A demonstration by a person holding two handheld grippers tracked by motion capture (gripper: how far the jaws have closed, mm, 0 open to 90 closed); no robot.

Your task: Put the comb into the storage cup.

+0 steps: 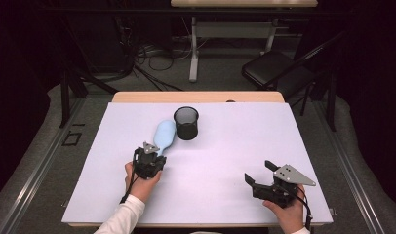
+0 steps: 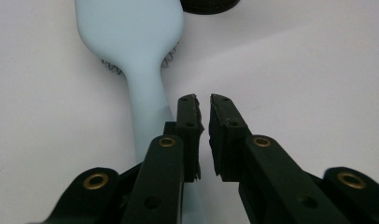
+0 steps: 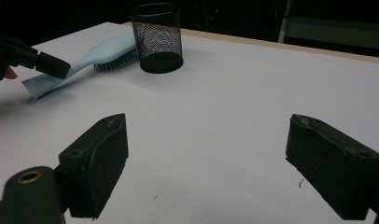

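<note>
Left gripper, lower centre: jaws slightly parted, nothing pinched, set over hairbrush handle for pickup. Hairbrush lies upper left, bristles down, beside mesh cup. Right gripper: jaws spread wide, empty.

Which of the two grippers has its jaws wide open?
The right gripper: its jaws stand far apart over the bare table. The left gripper, by the blue hairbrush, has only a narrow gap.

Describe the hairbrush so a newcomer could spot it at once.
On the white table, look left of the black mesh cup near the far edge. The hairbrush lies beside it, bristles down, its handle under the left tongs. It is the one pale blue thing.
</note>
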